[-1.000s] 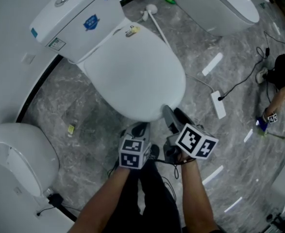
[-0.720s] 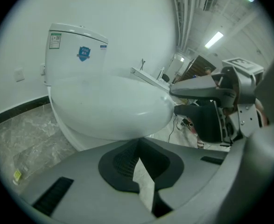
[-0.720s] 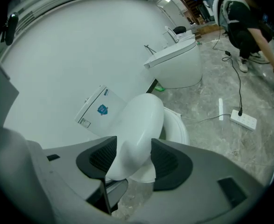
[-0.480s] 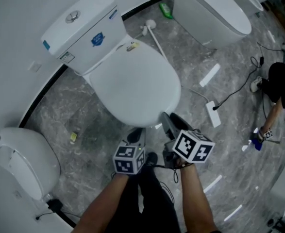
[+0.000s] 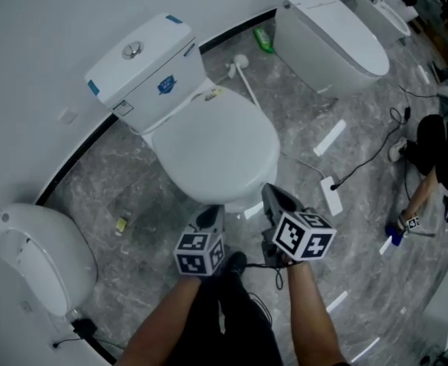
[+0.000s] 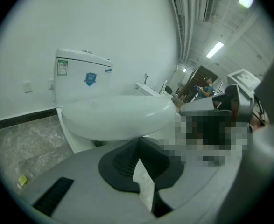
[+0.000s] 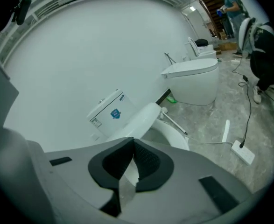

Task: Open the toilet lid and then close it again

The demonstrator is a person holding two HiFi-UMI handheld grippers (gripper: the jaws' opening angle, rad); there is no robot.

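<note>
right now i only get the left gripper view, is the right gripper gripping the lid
observer: no, the right gripper is shut on nothing, its tip by the front edge of the lid.
operator: anything lying on that gripper's side
observer: yes, a power strip lies there, out past the gripper.
operator: and on the opposite side
observer: a second white toilet stands there against the wall.

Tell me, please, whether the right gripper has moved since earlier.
Yes. The right gripper has drawn back from the toilet lid, whose front edge it overlapped.
</note>
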